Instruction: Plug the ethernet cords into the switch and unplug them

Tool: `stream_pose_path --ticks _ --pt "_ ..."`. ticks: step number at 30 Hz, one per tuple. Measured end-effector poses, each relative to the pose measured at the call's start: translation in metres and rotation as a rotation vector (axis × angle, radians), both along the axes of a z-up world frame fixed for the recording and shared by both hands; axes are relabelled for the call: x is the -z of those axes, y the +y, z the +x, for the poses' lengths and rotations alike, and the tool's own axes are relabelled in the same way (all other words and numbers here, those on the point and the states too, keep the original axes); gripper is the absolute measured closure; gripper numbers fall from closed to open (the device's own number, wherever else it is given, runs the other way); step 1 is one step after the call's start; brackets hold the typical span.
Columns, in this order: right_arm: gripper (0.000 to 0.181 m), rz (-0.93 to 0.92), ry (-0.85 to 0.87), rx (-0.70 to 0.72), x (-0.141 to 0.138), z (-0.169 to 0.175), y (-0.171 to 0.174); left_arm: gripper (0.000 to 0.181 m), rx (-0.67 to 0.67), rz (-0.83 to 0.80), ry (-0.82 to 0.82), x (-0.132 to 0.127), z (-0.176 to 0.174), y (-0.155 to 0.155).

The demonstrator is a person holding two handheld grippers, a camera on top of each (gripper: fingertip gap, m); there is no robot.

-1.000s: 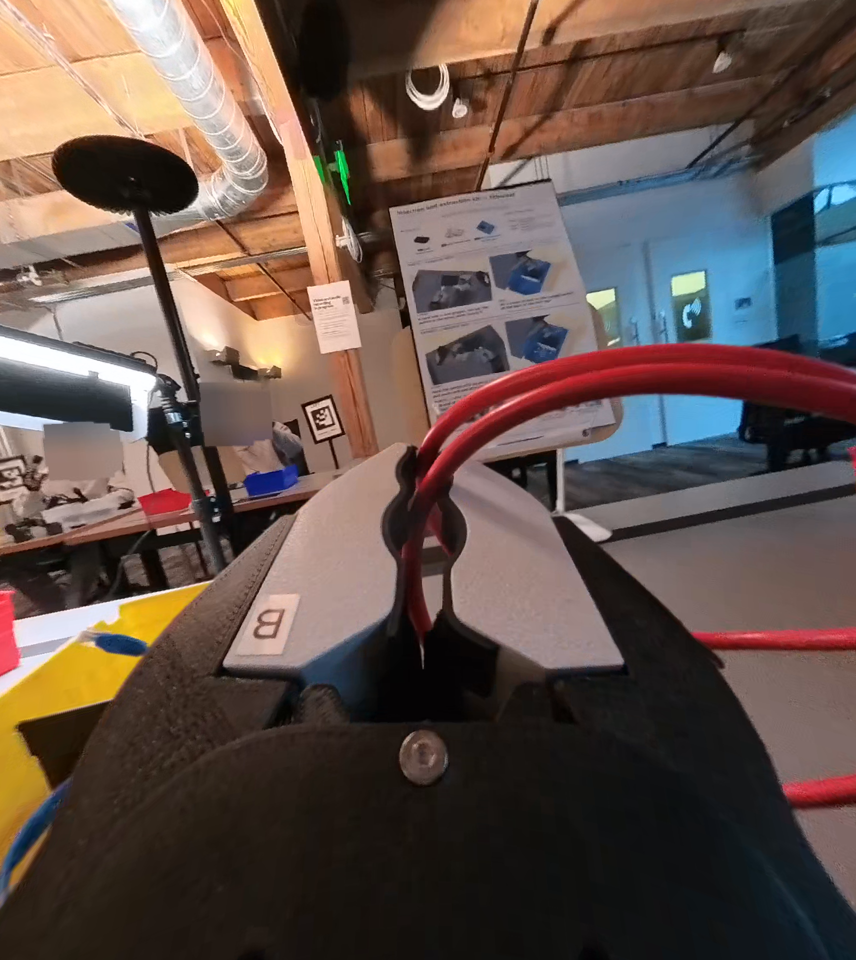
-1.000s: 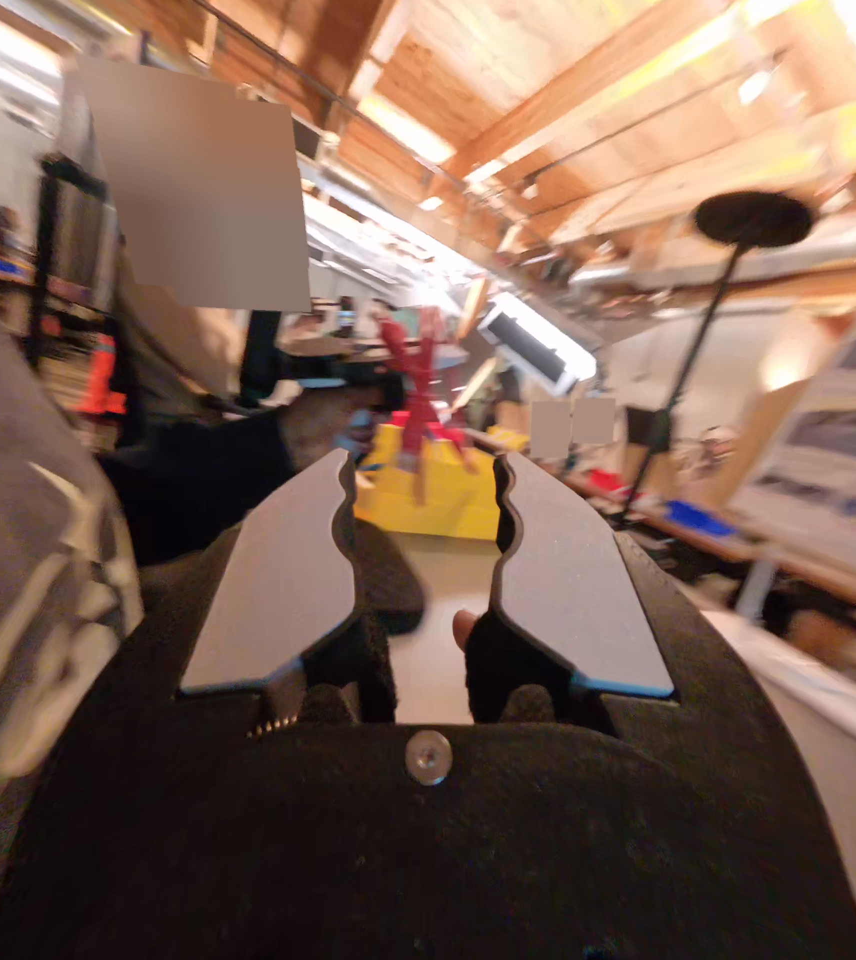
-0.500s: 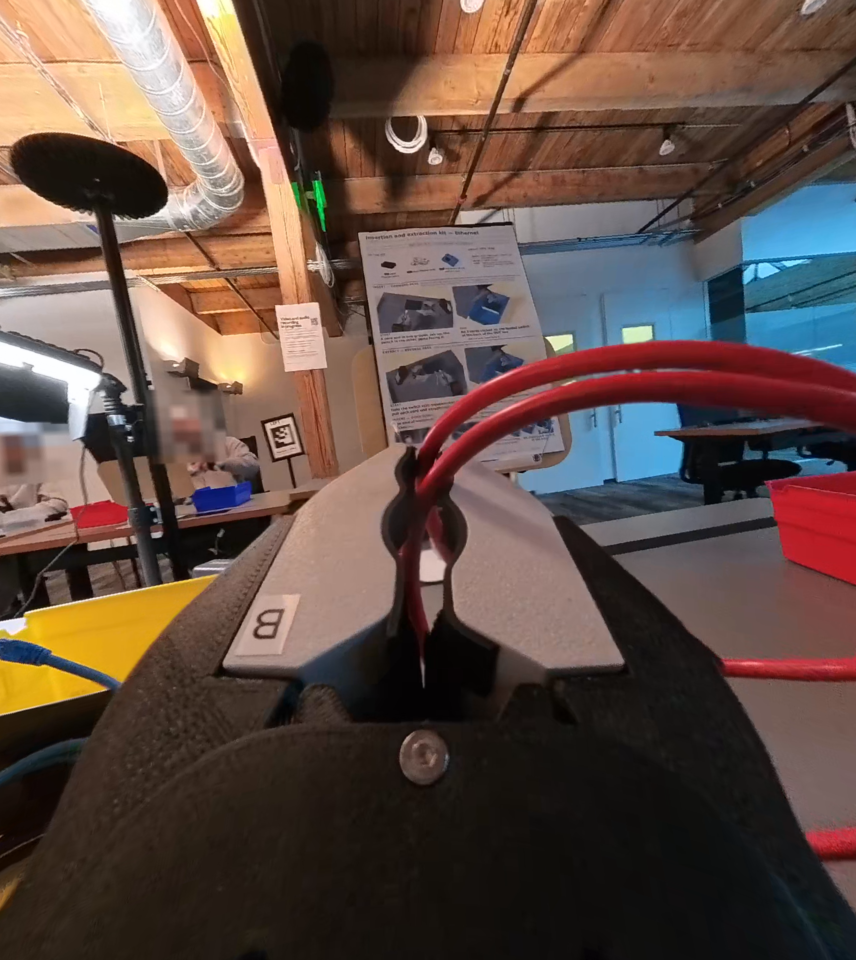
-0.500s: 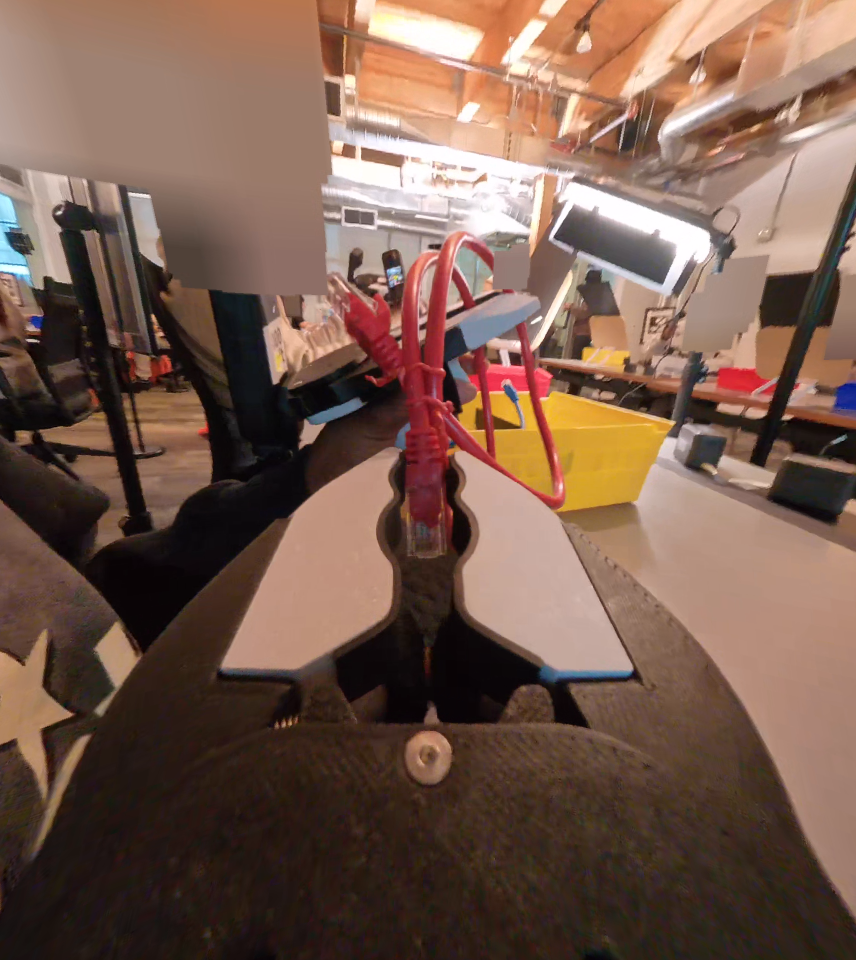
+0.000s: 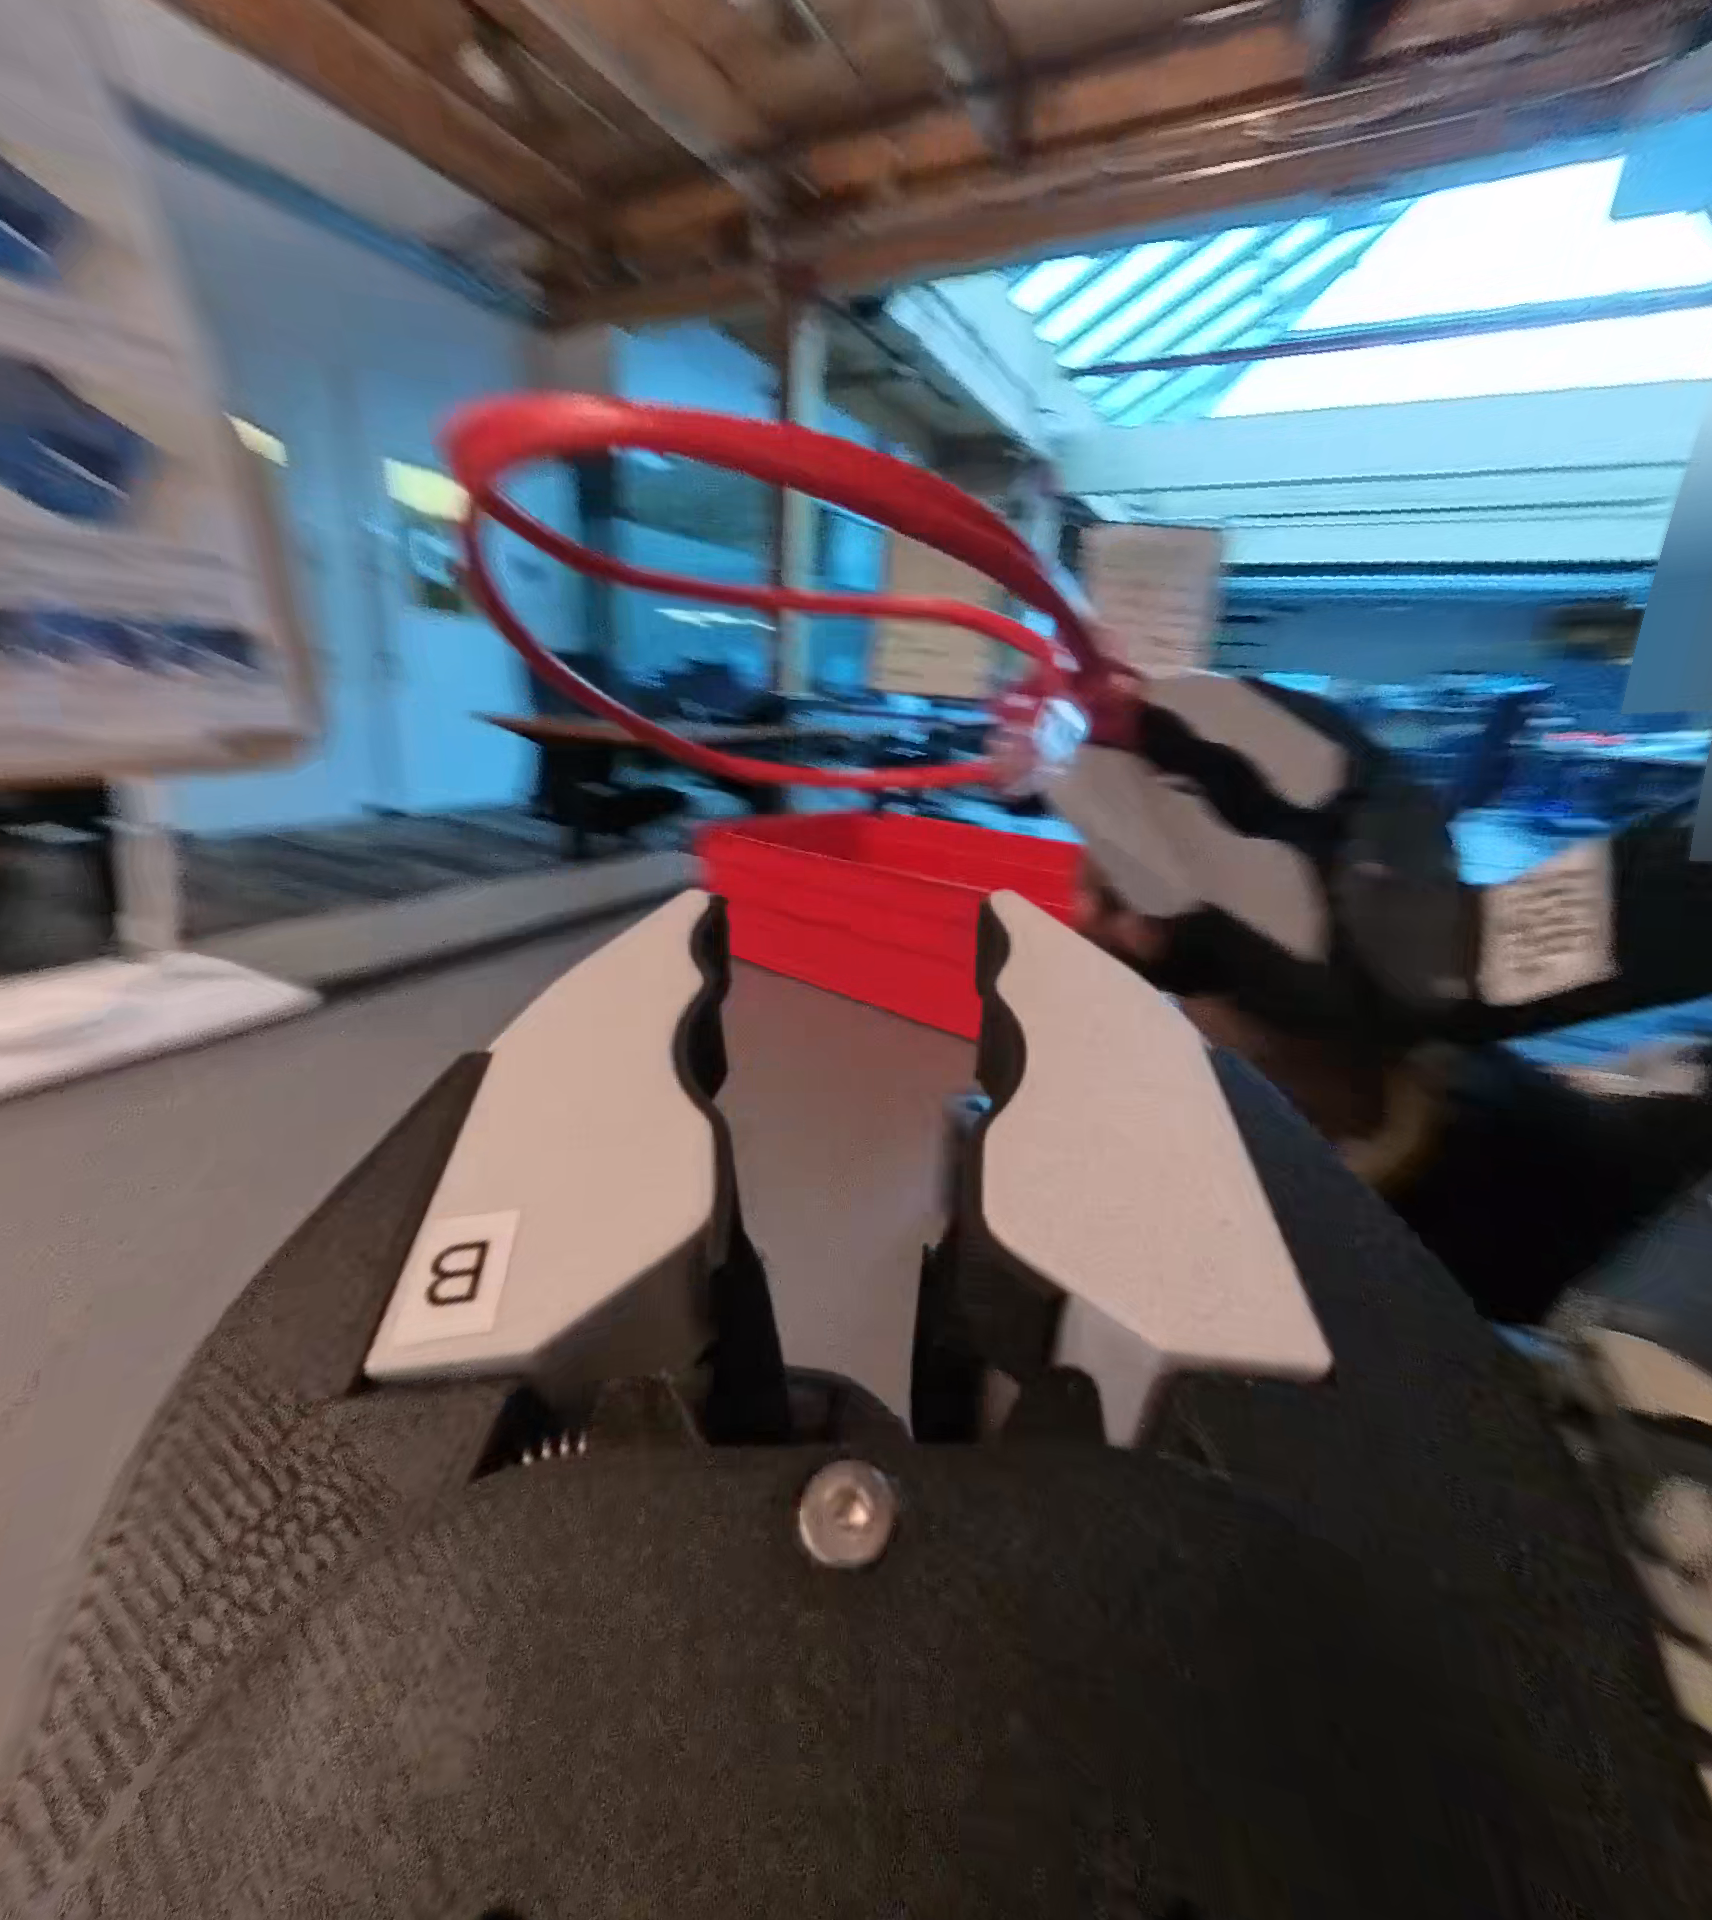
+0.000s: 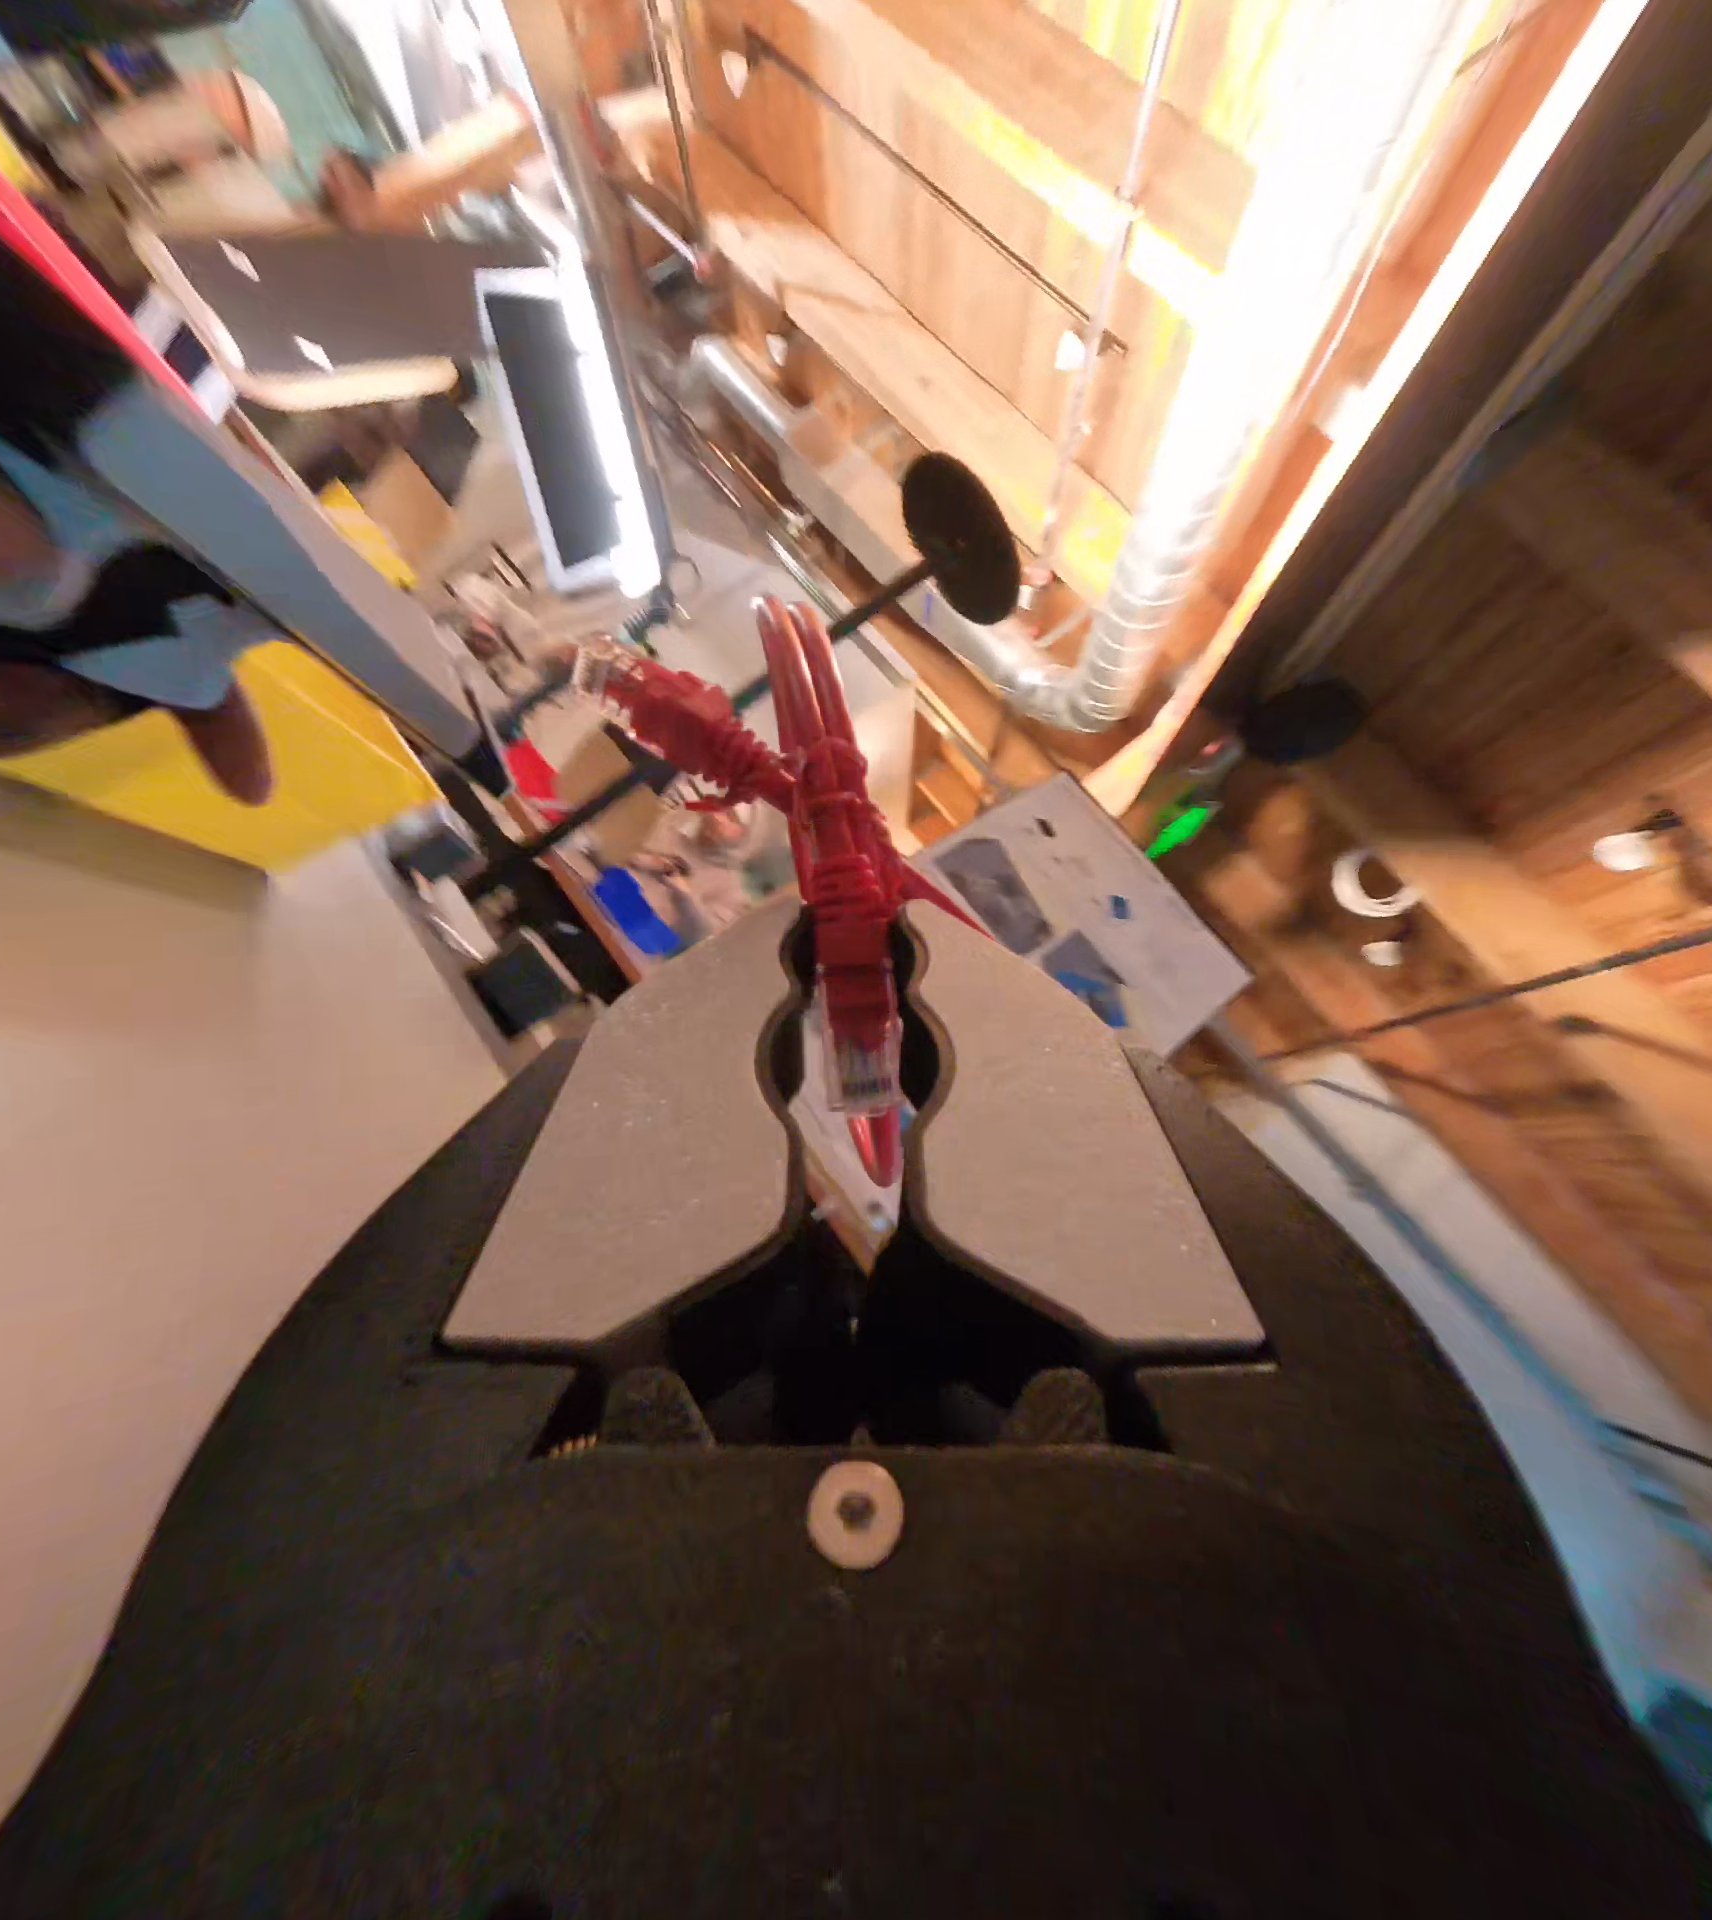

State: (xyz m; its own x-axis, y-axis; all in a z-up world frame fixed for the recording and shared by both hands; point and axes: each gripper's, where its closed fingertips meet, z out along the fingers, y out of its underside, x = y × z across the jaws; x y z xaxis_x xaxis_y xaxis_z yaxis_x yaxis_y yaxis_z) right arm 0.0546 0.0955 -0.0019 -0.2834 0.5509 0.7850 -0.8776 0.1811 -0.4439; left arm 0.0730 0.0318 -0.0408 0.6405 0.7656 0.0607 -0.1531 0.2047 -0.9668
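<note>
Right tongs [image 6: 850,1039] pinch the red cord [image 6: 836,821], left tongs [image 5: 847,987] gape empty; steady the plug, probably before seeking the switch.

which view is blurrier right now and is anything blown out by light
Left wrist view: heavy motion blur smears the room, the red cord and the red bin; only the open left hand-held gripper stays fairly sharp. Right wrist view: sharper at the centre, where the right hand-held gripper clamps the cord's plug; the ceiling light is blown out.
</note>
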Motion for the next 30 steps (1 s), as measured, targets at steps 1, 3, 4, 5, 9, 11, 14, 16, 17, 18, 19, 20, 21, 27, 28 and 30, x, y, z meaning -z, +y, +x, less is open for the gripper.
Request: stream_pose_path --ticks 1,3,4,5,9,11,14,16,17,18,19,20,21,27,28,30 --pt "0.169 0.01 0.029 0.044 0.001 -0.004 0.0 0.133 0.102 0.029 -0.049 0.004 0.003 0.016" --pt "0.169 0.034 0.061 0.095 0.005 -0.007 -0.002 0.126 0.251 0.093 -0.135 0.01 0.006 0.042" --pt "0.169 0.052 0.08 0.111 0.009 -0.006 -0.005 0.125 0.299 0.124 -0.167 0.013 0.006 0.054" --pt "0.169 0.072 0.105 0.122 0.013 -0.004 -0.007 0.124 0.343 0.154 -0.189 0.015 0.007 0.065" --pt "0.169 0.125 0.207 0.156 0.023 0.003 -0.015 0.13 0.407 0.335 -0.201 0.009 0.008 0.079" --pt "0.169 0.144 0.209 0.143 0.026 0.006 -0.017 0.135 0.405 0.406 -0.186 0.007 0.006 0.073" --pt "0.169 0.168 0.254 0.155 0.03 0.01 -0.02 0.14 0.414 0.514 -0.174 0.0 0.005 0.06" --pt "0.169 0.206 0.327 0.186 0.035 0.013 -0.023 0.144 0.394 0.54 -0.174 0.0 0.002 0.055" --pt "0.169 0.227 0.372 0.205 0.038 0.014 -0.025 0.145 0.377 0.551 -0.175 0.001 0.001 0.053" --pt "0.169 0.25 0.423 0.218 0.041 0.017 -0.027 0.145 0.362 0.574 -0.173 0.001 0.0 0.052" --pt "0.169 0.264 0.468 0.23 0.044 0.019 -0.028 0.149 0.353 0.609 -0.17 0.001 -0.001 0.049" --pt "0.168 0.271 0.491 0.244 0.046 0.02 -0.029 0.152 0.359 0.651 -0.16 0.0 -0.001 0.046" --pt "0.168 0.279 0.497 0.245 0.047 0.02 -0.03 0.16 0.363 0.699 -0.153 -0.002 -0.001 0.041" --pt "0.168 0.29 0.499 0.237 0.048 0.017 -0.03 0.163 0.305 0.782 -0.051 -0.014 0.003 0.005" --pt "0.169 0.29 0.509 0.238 0.047 0.016 -0.029 0.163 0.291 0.785 -0.036 -0.015 0.003 0.001" --pt "0.169 0.286 0.523 0.233 0.044 0.017 -0.027 0.163 0.28 0.785 -0.01 -0.018 0.006 -0.005"
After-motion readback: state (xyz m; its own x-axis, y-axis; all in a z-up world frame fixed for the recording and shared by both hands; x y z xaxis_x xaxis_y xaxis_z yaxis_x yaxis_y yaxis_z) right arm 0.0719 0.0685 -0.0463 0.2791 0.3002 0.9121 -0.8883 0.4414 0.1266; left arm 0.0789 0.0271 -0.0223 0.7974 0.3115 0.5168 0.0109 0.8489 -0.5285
